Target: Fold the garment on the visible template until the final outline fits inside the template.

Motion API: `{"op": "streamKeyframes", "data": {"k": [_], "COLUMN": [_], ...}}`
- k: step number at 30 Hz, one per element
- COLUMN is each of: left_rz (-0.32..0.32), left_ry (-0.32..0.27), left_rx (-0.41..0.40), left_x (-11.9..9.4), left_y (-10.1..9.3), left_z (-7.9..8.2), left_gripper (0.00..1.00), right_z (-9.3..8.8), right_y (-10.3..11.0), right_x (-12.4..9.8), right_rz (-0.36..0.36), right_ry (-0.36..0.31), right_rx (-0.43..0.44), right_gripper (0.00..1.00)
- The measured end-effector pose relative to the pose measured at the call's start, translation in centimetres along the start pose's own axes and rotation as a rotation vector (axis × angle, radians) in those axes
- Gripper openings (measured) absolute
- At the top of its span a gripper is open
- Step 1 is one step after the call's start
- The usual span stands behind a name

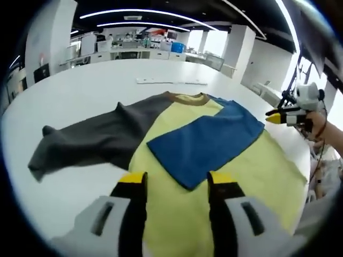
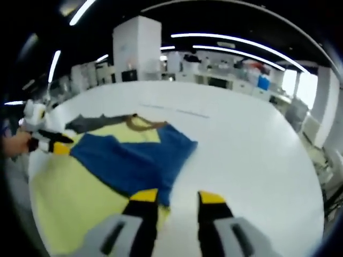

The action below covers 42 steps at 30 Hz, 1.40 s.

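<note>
The garment (image 1: 214,160) lies flat on the white surface (image 1: 91,91), its blue sleeve (image 1: 206,142) already folded across the yellow body while the grey sleeve (image 1: 91,139) is spread out to the side, so I judge most folds remain. The left gripper (image 1: 177,184) hovers with fingers spread and empty above the hem; the right gripper (image 2: 177,202), likewise spread and empty, sits at the blue sleeve's edge.

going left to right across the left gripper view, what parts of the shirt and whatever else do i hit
grey sleeve → yellow body → blue sleeve folded over the body → right gripper above the table's right edge
</note>
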State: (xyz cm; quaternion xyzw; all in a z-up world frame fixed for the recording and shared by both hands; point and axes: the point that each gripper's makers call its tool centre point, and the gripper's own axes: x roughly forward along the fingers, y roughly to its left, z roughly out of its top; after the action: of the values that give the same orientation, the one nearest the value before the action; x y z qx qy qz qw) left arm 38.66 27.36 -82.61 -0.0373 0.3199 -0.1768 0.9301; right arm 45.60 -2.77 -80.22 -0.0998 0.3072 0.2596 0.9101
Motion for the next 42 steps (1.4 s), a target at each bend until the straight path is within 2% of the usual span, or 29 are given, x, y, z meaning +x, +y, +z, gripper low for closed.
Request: {"op": "streamKeyframes", "data": {"k": [3,9,16,19,22,29,34,36,40,42], "left_rz": [-0.006,0.002,0.008,0.013,0.016,0.021,0.022,0.025,0.028,0.036], "left_ry": [-0.017,-0.047,-0.07,-0.057,-0.047,-0.028,-0.022,-0.023,-0.021,-0.016], "left_rx": [0.021,0.031,0.041,0.039,0.03,0.036,0.038,0.051,0.055,0.067], "left_x": [0.0,0.6,1.5,2.1,2.5,3.3,3.3,3.5,3.5,3.5], "left_y": [-0.3,0.3,0.8,1.0,1.1,1.7,1.6,1.9,1.9,2.0], "left_z": [0.7,1.9,2.9,2.6,2.4,1.9,1.8,1.8,1.9,1.9], "left_gripper": [0.42,0.37,0.31,0.29,0.27,0.24,0.21,0.19,0.17,0.15], "right_z": [1.1,3.0,4.2,4.3,4.5,3.8,3.6,3.7,3.6,3.6], "right_y": [0.0,0.3,-0.2,0.1,-0.6,-1.4,-0.9,-1.3,-0.8,-1.0], "right_x": [0.7,3.1,5.9,6.7,8.3,10.7,10.8,11.0,11.0,11.2], "right_rz": [0.019,0.051,0.073,0.075,0.08,0.072,0.059,0.058,0.063,0.054], "right_ry": [-0.022,-0.028,-0.011,0.018,0.03,0.077,0.09,0.093,0.097,0.099], "right_rx": [-0.01,-0.033,-0.053,-0.075,-0.083,-0.091,-0.102,-0.102,-0.084,-0.09], "right_gripper": [0.24,0.22,0.21,0.19,0.18,0.15,0.12,0.1,0.01,0.0]}}
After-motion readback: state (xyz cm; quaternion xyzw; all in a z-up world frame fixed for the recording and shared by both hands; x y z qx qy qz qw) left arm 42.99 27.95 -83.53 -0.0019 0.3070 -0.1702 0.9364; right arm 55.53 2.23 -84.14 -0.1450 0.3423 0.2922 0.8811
